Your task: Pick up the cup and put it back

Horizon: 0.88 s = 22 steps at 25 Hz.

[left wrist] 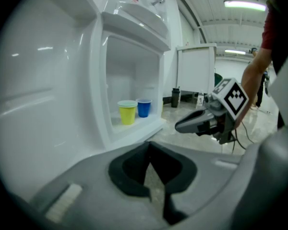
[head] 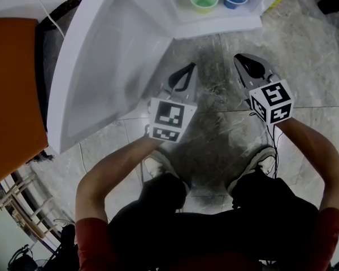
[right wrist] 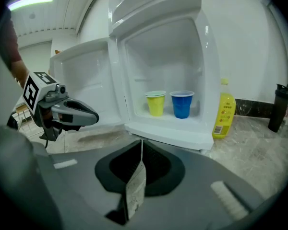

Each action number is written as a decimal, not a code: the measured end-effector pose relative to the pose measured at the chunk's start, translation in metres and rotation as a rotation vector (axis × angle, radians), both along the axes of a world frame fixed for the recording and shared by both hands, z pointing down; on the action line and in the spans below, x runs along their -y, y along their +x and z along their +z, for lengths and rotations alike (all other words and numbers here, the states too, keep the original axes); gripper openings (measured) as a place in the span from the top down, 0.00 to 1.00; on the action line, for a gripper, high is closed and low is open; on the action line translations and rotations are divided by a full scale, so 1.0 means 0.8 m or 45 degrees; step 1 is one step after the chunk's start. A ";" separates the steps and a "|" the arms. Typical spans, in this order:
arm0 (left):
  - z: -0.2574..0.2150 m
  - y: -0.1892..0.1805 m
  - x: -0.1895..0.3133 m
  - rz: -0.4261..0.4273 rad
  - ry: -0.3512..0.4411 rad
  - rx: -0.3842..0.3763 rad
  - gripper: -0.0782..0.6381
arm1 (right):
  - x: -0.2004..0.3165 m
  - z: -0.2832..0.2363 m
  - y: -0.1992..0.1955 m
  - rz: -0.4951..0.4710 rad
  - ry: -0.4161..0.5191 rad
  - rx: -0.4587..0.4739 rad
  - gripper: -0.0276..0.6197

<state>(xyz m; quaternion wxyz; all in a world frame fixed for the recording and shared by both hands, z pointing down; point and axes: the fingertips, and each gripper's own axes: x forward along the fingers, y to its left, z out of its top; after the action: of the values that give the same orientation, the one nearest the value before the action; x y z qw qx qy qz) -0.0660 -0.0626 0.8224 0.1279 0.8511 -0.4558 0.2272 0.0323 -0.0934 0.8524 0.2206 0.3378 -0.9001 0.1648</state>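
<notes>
We hold the left gripper [head: 190,66] and right gripper [head: 238,57] closed and empty, short of the yellow plastic cup [right wrist: 156,103] and blue plastic cup [right wrist: 182,104] ahead on the white fridge shelf [right wrist: 169,131], seemingly before any reach.

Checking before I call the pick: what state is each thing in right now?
Fridge door: open wide.
Yellow cup: upright inside the fridge, untouched.
Blue cup: upright beside the yellow cup, untouched.
Left gripper: shut, empty.
Right gripper: shut, empty.
Yellow bottle: upright on the floor beside the fridge.
</notes>
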 end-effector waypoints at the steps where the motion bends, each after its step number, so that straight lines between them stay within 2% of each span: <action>1: 0.001 0.000 0.001 0.000 -0.001 0.000 0.89 | 0.000 0.001 -0.001 -0.005 -0.006 0.008 0.95; 5: 0.012 -0.003 0.003 0.005 -0.024 0.011 0.89 | -0.003 0.007 -0.003 -0.042 -0.035 0.018 0.96; 8: 0.034 0.001 0.000 0.060 -0.101 0.034 0.89 | 0.001 0.009 0.003 -0.063 -0.063 -0.003 0.96; 12: 0.048 -0.019 -0.005 0.080 -0.197 0.103 0.89 | 0.017 -0.010 0.021 0.008 -0.061 -0.041 0.96; 14: 0.049 -0.029 -0.019 0.057 -0.290 0.122 0.89 | 0.012 -0.018 0.034 0.046 -0.084 -0.086 0.96; 16: 0.041 -0.034 -0.040 0.022 -0.399 0.120 0.89 | -0.004 -0.028 0.051 0.129 -0.167 -0.089 0.96; 19: 0.004 -0.039 -0.073 -0.008 -0.492 0.169 0.89 | -0.044 -0.050 0.063 0.238 -0.387 -0.050 0.96; 22: -0.056 -0.036 -0.109 -0.023 -0.593 0.188 0.89 | -0.088 -0.107 0.056 0.235 -0.503 -0.061 0.95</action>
<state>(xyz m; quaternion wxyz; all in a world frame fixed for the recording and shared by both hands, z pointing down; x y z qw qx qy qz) -0.0949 0.0247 0.7778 0.2891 0.7757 -0.4067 0.3864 0.0767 -0.0229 0.7668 0.2878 0.3727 -0.8101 0.3494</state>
